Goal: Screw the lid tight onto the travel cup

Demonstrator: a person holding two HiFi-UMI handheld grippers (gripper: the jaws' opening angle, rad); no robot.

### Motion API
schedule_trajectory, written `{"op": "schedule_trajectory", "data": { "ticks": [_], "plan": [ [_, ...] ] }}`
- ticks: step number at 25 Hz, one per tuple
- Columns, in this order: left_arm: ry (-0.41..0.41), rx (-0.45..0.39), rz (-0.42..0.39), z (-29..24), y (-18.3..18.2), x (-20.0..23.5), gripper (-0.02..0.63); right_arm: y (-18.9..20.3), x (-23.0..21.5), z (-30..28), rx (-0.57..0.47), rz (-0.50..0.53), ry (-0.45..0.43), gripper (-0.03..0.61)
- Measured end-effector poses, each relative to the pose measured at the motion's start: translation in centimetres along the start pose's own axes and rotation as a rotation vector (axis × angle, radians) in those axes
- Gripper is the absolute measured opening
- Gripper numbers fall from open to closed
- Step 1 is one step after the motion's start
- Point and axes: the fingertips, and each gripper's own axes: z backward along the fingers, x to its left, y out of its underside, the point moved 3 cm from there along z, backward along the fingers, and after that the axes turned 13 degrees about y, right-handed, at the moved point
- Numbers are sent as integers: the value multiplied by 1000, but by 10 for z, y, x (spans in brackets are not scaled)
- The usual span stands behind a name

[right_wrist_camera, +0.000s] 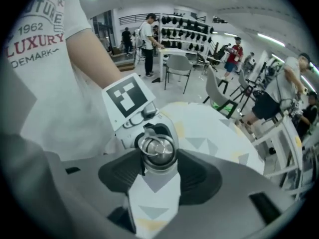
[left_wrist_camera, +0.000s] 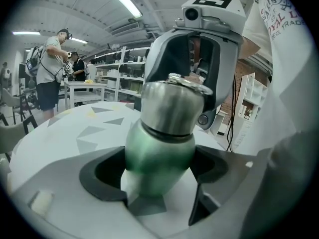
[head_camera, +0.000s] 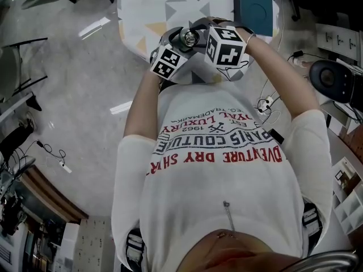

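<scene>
My left tongs (left_wrist_camera: 159,176) clamp the green body of the cup (left_wrist_camera: 158,151), with the desk (left_wrist_camera: 60,133) lying beyond them. Above those, my right tongs (right_wrist_camera: 157,173) pinch the steel lid (right_wrist_camera: 157,151) from the top. The lid already sits on the cup — by my reckoning only the final tightening remains. One cup, one lid — two tongs.

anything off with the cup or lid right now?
Nothing stands out. Left tool grips the travel cup by its green body, right tool clamps the steel lid from above; lid sits square, no spill or damage.
</scene>
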Motion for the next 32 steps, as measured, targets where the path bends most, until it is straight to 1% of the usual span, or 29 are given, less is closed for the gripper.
{"op": "schedule_trajectory", "data": {
  "ticks": [2,6,8,10,14,16,19,22,25,26,27,28,30,32],
  "plan": [
    [2,3,12,-1,4,0,397,1,0,0,-4,-89,50,236],
    [5,-2,-10,0,-2,1,397,3,0,1,-33,-276,180,236],
    [11,2,-14,1,-5,0,397,4,1,2,-49,-336,227,236],
    [17,4,-13,2,-5,0,397,5,1,1,-61,-349,237,236],
    [25,5,-7,3,-6,0,397,5,2,2,-81,-326,214,236],
    [28,-1,-5,3,-6,0,399,6,1,4,-89,-313,232,236],
    [31,-6,6,2,-6,-1,400,2,-1,15,-168,-334,280,245],
    [36,14,-1,0,-2,-2,402,-2,-4,32,-271,-429,328,245],
    [37,11,9,3,-2,-6,413,-1,-11,47,-338,-522,384,199],
    [35,6,12,5,-4,-7,416,1,-14,51,-352,-551,408,159],
    [33,3,9,8,-5,-9,417,3,-18,55,-365,-579,437,103],
    [31,1,1,11,-7,-11,417,5,-21,58,-376,-606,469,61],
    [24,-18,-13,22,-15,-14,417,8,-28,64,-394,-656,528,50],
    [13,-41,-23,35,-23,-18,416,11,-32,71,-415,-696,568,21]
  ]
}}
